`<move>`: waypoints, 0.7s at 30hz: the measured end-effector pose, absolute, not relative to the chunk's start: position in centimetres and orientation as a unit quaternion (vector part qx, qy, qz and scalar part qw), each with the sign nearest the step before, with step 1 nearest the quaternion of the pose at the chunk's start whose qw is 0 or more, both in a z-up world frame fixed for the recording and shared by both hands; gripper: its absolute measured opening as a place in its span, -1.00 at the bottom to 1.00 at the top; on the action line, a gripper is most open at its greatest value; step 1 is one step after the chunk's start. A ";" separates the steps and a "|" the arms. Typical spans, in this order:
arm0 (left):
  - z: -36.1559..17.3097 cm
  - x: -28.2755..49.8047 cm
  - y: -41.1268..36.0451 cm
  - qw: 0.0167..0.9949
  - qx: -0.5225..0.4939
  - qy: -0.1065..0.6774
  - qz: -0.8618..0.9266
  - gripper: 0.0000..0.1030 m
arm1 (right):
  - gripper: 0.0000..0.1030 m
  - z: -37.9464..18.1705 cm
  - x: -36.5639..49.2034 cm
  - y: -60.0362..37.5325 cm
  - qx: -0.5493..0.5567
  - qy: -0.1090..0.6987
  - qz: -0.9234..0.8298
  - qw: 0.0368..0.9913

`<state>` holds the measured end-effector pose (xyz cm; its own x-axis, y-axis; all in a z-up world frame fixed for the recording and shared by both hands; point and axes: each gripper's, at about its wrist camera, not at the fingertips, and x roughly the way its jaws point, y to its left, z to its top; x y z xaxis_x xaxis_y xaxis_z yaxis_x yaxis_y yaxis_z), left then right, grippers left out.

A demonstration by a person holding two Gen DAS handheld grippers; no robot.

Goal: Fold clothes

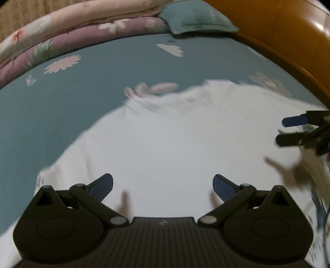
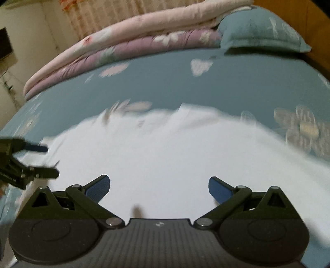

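- Shirt [image 1: 175, 136]: a white top lies spread across the near part of the bed, its collar end toward the pillow and its far edge blurred. No folded-over flap shows, though much of it is hidden under the tools, so I cannot tell how far the folding stands.
- Bed [image 1: 61, 99]: a teal sheet with pale flowers bears the shirt; folded quilts [image 1: 72, 33] and a pillow [image 1: 196, 16] sit along the far side, well apart from it, and a wooden frame [image 1: 278, 37] runs at the right.
- Doing the fold well: as I judge it, both tools should pinch matching points on one edge, lift only enough to clear the cloth beneath, travel together so the crease stays straight, and let go only once the layer lies flat.
- Left gripper [image 1: 163, 186]: hangs low over the shirt's near left part, pointing toward the collar, jaws spread wide with nothing between them.
- Right gripper [image 2: 158, 186]: hangs level beside it over the right part, likewise spread wide and grasping nothing; each tool shows at the edge of the other's view.
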<state>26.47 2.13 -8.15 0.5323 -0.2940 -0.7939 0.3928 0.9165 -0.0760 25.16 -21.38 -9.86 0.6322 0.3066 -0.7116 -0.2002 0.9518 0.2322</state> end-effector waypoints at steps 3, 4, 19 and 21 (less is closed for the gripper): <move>-7.3 23.3 1.4 0.868 0.063 0.446 -0.209 0.98 | 1.00 -10.9 20.2 -20.2 0.054 0.402 0.152 0.901; -7.6 23.2 1.4 0.868 0.058 0.449 -0.206 0.98 | 1.00 -11.3 19.4 -20.0 0.058 0.405 0.153 0.899; -9.3 21.7 -1.2 0.869 -0.005 0.453 -0.198 0.98 | 1.00 -11.0 18.2 -27.5 0.143 0.384 0.119 0.904; -9.2 22.2 -3.0 0.869 0.013 0.449 -0.207 0.98 | 1.00 -10.5 17.8 -29.5 0.149 0.368 0.110 0.911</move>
<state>22.16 -3.00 -9.21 0.5116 -0.3488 -0.7853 0.3714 0.9139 -0.1640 17.84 -29.53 -10.47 0.7055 0.3108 -0.6369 -0.0913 0.9311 0.3533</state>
